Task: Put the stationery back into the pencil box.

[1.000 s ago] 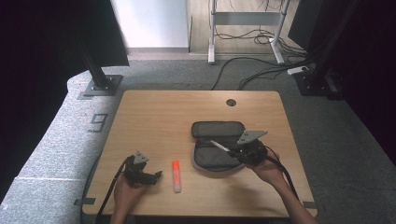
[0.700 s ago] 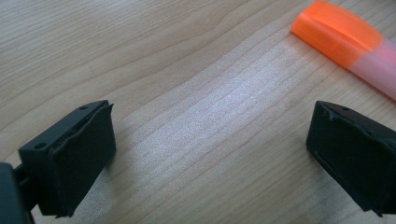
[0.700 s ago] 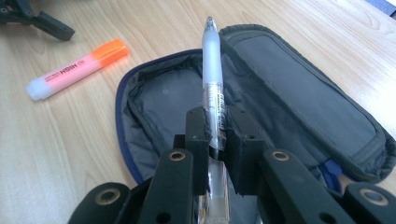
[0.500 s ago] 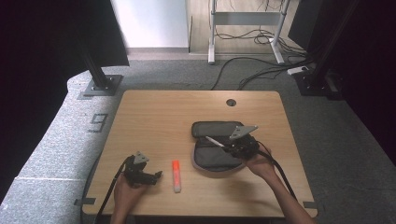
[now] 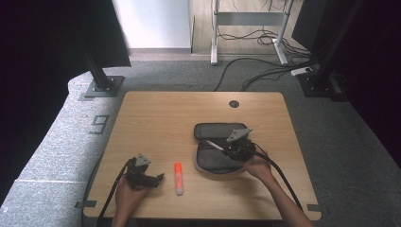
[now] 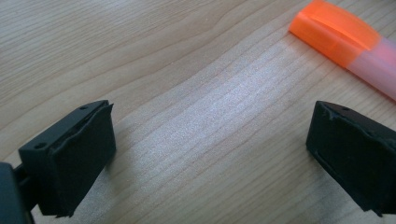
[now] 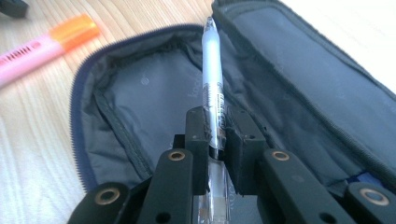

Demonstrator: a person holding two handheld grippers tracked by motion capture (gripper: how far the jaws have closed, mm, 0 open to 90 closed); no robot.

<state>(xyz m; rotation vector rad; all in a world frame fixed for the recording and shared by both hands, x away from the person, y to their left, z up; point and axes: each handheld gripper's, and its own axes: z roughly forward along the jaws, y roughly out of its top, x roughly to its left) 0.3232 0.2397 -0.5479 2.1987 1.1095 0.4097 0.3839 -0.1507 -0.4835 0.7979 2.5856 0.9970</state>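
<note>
Right gripper (image 5: 226, 147) has come in over the open pencil case (image 5: 218, 152) since a second ago: it sat at the case's right edge then, now it hangs above the lower half, lower and further left. Its jaws are clamped on a clear white pen (image 7: 213, 79), held by the barrel with the tip pointing forward along the jaws into the case's cavity; in the high view the pen (image 5: 213, 145) sticks out to the left over the hinge line between the two halves. My read: the pen is about to be dropped in, and what's left is lowering it and letting go. Left gripper (image 5: 152, 178) hasn't budged; it rests on the table (image 5: 161, 118) near the front left corner, jaws wide apart with nothing between them, only bare wood in the left gripper view. The orange highlighter (image 5: 178, 171) lies flat on the table between the left gripper and the case, touching neither, and looks like the likely next pick. Nothing blocks the drop: the case interior looks empty and the flap lies fully back. Only risk I see is the pen tip catching the zipper rim (image 7: 81, 126) on the far side if it goes in too flat.
</note>
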